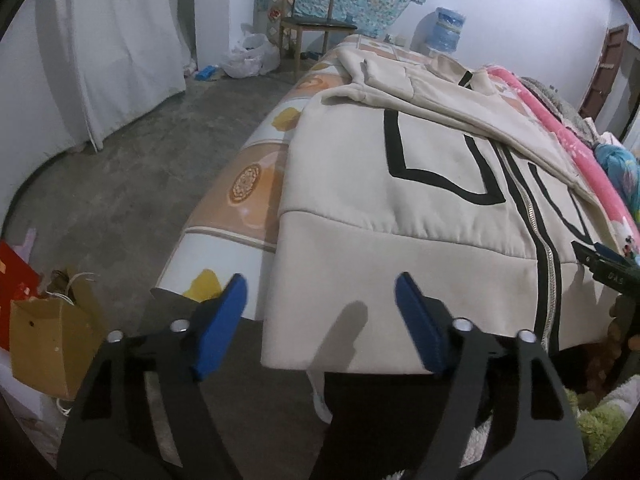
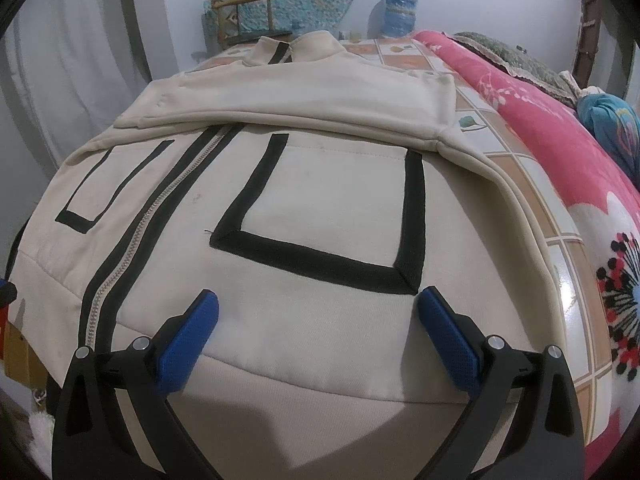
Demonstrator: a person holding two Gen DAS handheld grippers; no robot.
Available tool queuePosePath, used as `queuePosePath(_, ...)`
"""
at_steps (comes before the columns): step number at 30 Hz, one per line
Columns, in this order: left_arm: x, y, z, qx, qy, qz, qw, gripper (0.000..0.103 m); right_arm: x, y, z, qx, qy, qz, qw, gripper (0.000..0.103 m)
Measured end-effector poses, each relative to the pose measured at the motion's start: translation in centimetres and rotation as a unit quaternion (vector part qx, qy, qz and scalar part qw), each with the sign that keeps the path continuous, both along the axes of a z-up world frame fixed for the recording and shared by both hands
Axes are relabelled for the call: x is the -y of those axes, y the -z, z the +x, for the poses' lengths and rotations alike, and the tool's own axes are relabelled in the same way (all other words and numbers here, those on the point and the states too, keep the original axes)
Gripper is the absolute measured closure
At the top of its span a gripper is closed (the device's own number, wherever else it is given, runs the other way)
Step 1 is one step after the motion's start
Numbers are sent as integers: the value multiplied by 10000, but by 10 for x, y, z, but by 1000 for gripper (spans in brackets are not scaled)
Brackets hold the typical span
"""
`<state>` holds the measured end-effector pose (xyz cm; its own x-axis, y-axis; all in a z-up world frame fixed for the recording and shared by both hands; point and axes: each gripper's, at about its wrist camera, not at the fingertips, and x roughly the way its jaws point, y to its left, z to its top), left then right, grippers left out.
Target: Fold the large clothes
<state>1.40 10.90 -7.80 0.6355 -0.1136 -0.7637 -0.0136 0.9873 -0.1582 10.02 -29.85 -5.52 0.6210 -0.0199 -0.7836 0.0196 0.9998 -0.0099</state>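
A bed point(image 2: 516, 184) under a tile-patterned sheet carries a cream jacket point(image 2: 280, 200) spread flat, zipper up, sleeves folded across its chest. At three o'clock beside it lies a pink flowered blanket point(image 2: 532, 120), touching the sheet.

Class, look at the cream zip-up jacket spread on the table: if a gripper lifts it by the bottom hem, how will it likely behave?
The cream jacket would probably flop and drape, since its hem already hangs limp over the table edge. It looks thick, so likely fairly heavy. The folded sleeves lying loose on top may slide off.
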Motion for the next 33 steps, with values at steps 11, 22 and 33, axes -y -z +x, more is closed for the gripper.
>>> queuePosePath(11, -17, 22, 25, -126, -12, -711, 9974, 41, -1, 0, 1, -49, 86, -6, 10000, 6)
queuePosePath(22, -32, 14, 15, 88, 588, -2331, 9706, 41, -2, 0, 1, -55, 137, -13, 9999, 6)
queuePosePath(33, -69, 51, 31, -5, -69, -4122, 9110, 49, -1, 1, 2, -56, 131, -12, 9999, 6)
